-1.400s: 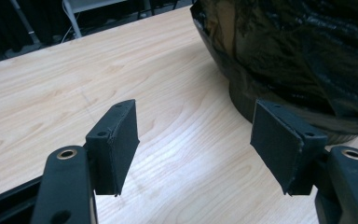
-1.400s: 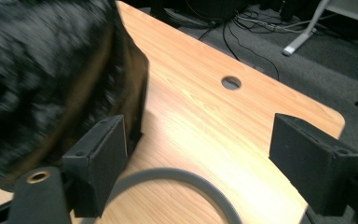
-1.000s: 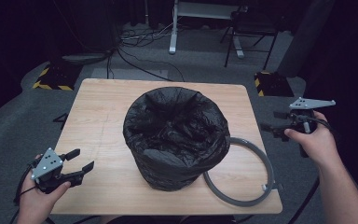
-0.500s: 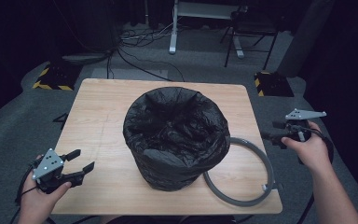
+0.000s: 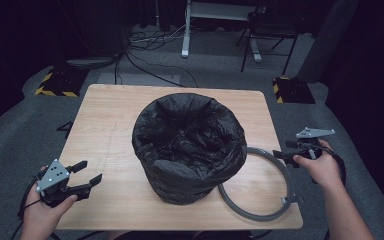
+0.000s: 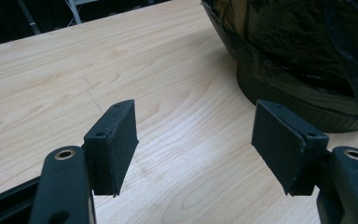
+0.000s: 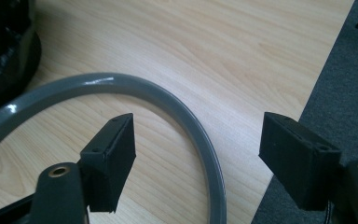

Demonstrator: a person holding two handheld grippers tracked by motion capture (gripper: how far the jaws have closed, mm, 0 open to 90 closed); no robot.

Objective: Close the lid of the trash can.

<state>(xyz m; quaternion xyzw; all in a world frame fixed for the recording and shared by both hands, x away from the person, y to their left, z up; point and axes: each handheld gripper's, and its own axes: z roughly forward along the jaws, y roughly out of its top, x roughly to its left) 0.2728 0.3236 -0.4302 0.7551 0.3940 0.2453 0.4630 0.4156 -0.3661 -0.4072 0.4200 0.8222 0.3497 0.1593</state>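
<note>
A round bin lined with a black bag (image 5: 189, 145) stands in the middle of the wooden table (image 5: 110, 115); its side shows in the left gripper view (image 6: 307, 60). A grey ring (image 5: 260, 212) lies flat on the table against the bin's right side. My right gripper (image 5: 281, 150) hovers at the table's right edge, just over the ring's outer arc (image 7: 200, 140). Its jaws have closed slightly but stand open, touching nothing (image 7: 198, 135). My left gripper (image 5: 91, 171) rests near the front left corner, open and empty (image 6: 193, 126), pointing toward the bin.
The table's right edge drops to grey carpet (image 7: 345, 93) right beside the ring. Behind the table are a chair (image 5: 270, 30), a desk leg (image 5: 186, 35), floor cables (image 5: 145, 60) and yellow-black striped blocks (image 5: 60, 82).
My right hand has sunk from well above the table's right edge down to the level of the ring. The left hand, bin and ring have kept still.
</note>
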